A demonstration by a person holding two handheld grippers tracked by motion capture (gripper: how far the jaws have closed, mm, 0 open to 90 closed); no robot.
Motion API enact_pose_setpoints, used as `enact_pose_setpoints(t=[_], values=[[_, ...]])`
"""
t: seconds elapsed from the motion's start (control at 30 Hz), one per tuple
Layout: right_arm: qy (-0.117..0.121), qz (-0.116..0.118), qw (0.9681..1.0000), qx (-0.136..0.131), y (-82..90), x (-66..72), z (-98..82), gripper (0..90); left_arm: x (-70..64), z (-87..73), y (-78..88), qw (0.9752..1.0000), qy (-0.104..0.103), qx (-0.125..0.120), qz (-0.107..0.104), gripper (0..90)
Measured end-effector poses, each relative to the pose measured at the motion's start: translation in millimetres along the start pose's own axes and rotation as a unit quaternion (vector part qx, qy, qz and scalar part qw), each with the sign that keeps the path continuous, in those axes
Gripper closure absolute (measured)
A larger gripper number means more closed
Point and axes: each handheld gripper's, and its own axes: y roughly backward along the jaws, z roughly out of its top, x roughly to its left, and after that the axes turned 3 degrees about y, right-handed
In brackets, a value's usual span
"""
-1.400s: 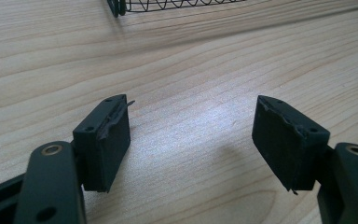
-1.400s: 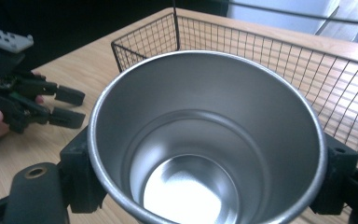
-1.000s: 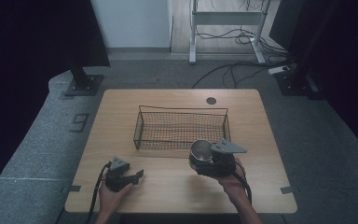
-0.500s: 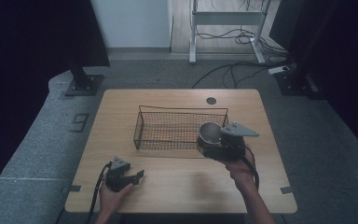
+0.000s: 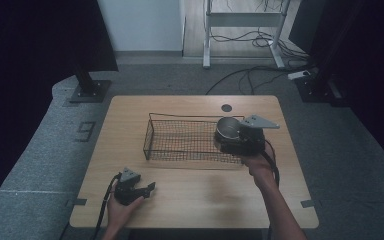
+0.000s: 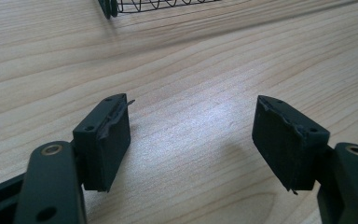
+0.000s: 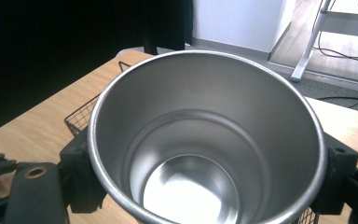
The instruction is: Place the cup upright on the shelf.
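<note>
Right gripper [image 5: 230, 134] is clamped on a steel cup [image 5: 226, 128], one jaw on each side of it, and holds it over the right end of the wire basket [image 5: 180, 140]. From the high view the cup looks upright with its mouth up, raised above the basket's right end, near the table's right edge; whether it touches the mesh cannot be told from there. The right gripper view adds what the high view cannot: the cup [image 7: 205, 140] is empty, its polished inside and bare bottom plain to see, and the black pads [image 7: 81, 179] press against its outer wall just under the rim. Behind the cup in that view lie a corner of the basket [image 7: 81, 116] and the table [image 7: 42, 126].

Left gripper [image 5: 139, 189] rests low near the table's [image 5: 190, 200] front-left corner, held in the person's left hand [image 5: 120, 210], well apart from the basket. Its own view shows the jaws spread wide with nothing between them, the pads [image 6: 109, 140] just above bare wood [image 6: 191, 70], and the basket's lower wire edge [image 6: 158, 4] at the top of the frame. The high view shows the grey plate on top of each gripper and the cables trailing back toward the table's front edge.
</note>
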Motion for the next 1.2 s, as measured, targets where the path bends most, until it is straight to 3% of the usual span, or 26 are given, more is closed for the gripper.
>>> enact_pose_setpoints(t=[0.53,1.2], values=[[-0.010,-0.006,0.9997,0.023,-39.7,-19.1,5.7,18.3,0.1,0.0,0.1,1.0000,0.000,0.000,-0.001,27.7],[-0.002,-0.005,0.9989,0.046,-72.6,-23.3,19.3,18.3,0.5,0.0,0.2,1.0000,0.002,0.000,-0.004,27.2]])
